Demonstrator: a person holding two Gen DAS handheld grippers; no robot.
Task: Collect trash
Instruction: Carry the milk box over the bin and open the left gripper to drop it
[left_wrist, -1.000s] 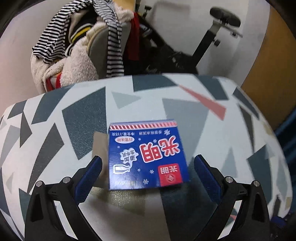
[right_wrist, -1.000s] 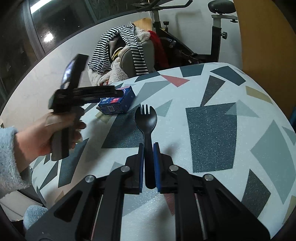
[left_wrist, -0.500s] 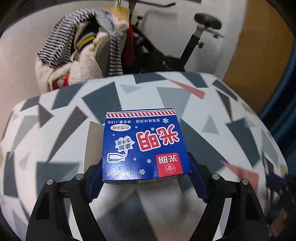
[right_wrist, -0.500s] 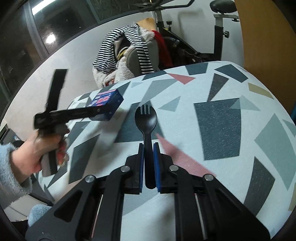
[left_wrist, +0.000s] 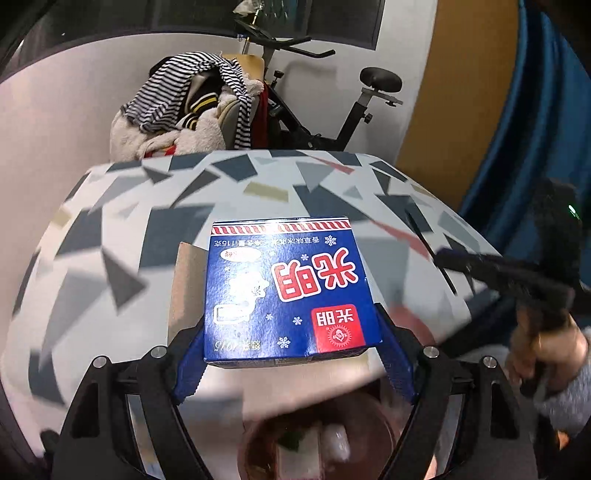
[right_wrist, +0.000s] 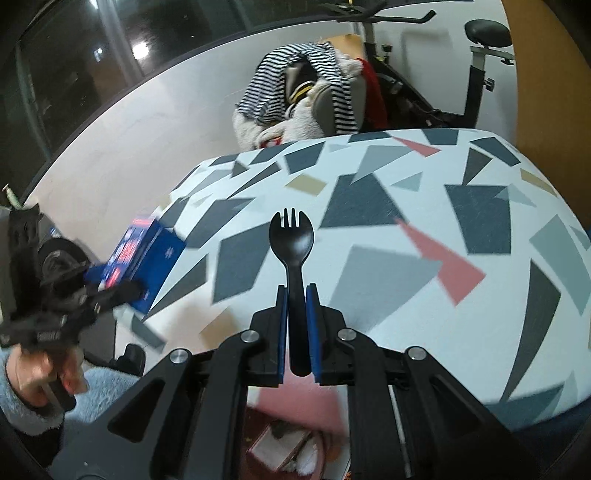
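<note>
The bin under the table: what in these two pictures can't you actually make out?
- Left wrist view: bin contents are blurred, its rim hidden behind the left gripper holding the blue box.
- Right wrist view: the bin is mostly hidden behind the right gripper, shut on the black spork.
- Right wrist view: the box's print is smeared by motion blur.

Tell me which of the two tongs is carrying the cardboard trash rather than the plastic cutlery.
The left tongs: they clamp the blue carton by its sides. The right tongs pinch a black spork by its handle.
</note>
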